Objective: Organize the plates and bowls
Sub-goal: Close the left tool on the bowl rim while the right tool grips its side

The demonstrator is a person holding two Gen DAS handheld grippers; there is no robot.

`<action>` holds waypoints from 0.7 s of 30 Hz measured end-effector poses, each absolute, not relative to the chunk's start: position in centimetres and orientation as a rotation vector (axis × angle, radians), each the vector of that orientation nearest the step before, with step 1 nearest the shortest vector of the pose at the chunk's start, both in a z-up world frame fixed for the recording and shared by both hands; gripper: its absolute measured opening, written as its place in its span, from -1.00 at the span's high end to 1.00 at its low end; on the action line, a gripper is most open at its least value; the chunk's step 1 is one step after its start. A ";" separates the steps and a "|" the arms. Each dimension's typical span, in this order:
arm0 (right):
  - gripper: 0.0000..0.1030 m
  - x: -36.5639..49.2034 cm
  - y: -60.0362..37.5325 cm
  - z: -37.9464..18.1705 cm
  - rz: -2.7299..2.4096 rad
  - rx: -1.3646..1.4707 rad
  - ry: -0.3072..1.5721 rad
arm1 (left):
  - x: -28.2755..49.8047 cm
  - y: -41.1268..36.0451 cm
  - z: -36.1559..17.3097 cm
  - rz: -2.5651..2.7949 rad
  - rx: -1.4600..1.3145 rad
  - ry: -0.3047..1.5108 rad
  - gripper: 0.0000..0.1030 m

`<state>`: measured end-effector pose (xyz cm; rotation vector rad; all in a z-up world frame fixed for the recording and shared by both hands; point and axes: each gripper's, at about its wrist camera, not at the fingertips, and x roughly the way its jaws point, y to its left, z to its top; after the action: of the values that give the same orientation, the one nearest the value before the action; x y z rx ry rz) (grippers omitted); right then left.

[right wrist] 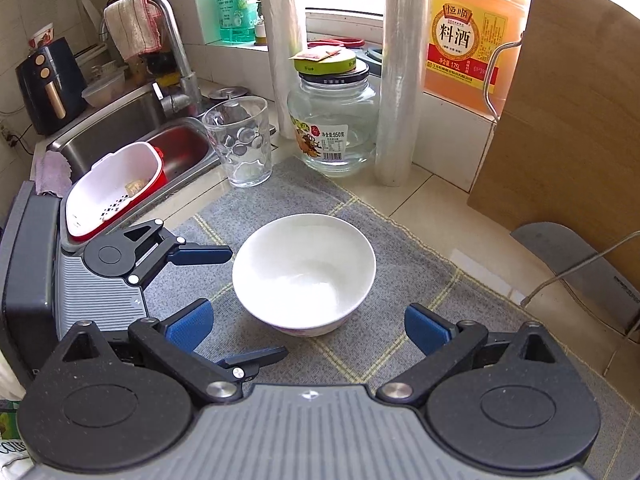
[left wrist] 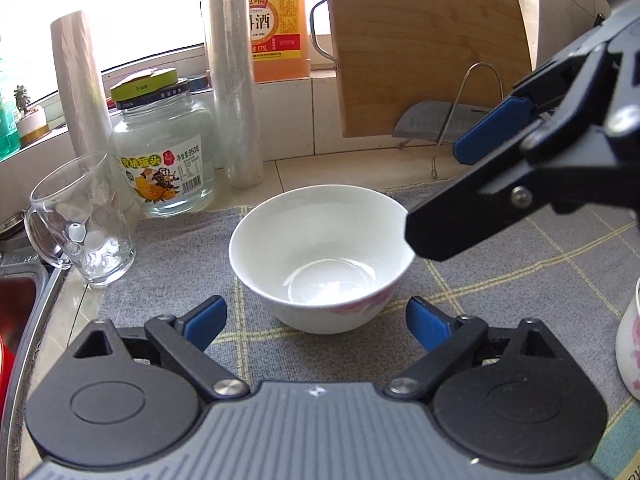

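A white bowl (left wrist: 322,258) with a pink flower pattern stands upright and empty on a grey checked mat (left wrist: 520,264). It also shows in the right wrist view (right wrist: 304,272). My left gripper (left wrist: 316,322) is open, its blue pads just short of the bowl on either side. My right gripper (right wrist: 308,326) is open too, near the bowl's front. In the left wrist view the right gripper (left wrist: 436,188) comes in from the right above the bowl's rim. In the right wrist view the left gripper (right wrist: 252,304) sits left of the bowl.
A glass mug (left wrist: 80,220), a glass jar (left wrist: 168,152) and two film rolls (left wrist: 234,80) stand behind the bowl. A cutting board (left wrist: 432,48) leans at the back right. A second flowered vessel (left wrist: 630,344) is at the right edge. The sink (right wrist: 132,136) holds a red-and-white strainer (right wrist: 116,184).
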<state>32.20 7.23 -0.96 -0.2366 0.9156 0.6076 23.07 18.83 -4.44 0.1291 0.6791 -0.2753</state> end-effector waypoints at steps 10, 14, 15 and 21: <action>-0.92 36.6 8.9 -3.5 0.626 -0.235 0.973 | 24.2 19.2 -5.0 -0.314 0.110 0.673 -0.83; -0.76 37.7 9.2 -4.3 0.635 -0.233 0.994 | 24.6 19.3 -5.1 -0.337 0.096 0.678 -0.82; -0.74 38.0 9.3 -4.5 0.638 -0.233 1.000 | 24.6 19.3 -5.1 -0.340 0.094 0.678 -0.82; -0.64 39.0 9.6 -5.0 0.658 -0.232 1.014 | 24.9 19.5 -5.1 -0.359 0.074 0.671 -0.81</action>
<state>39.01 9.61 -5.05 -0.2317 1.0145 0.6578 24.91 19.49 -5.07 0.0736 0.6710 -0.3587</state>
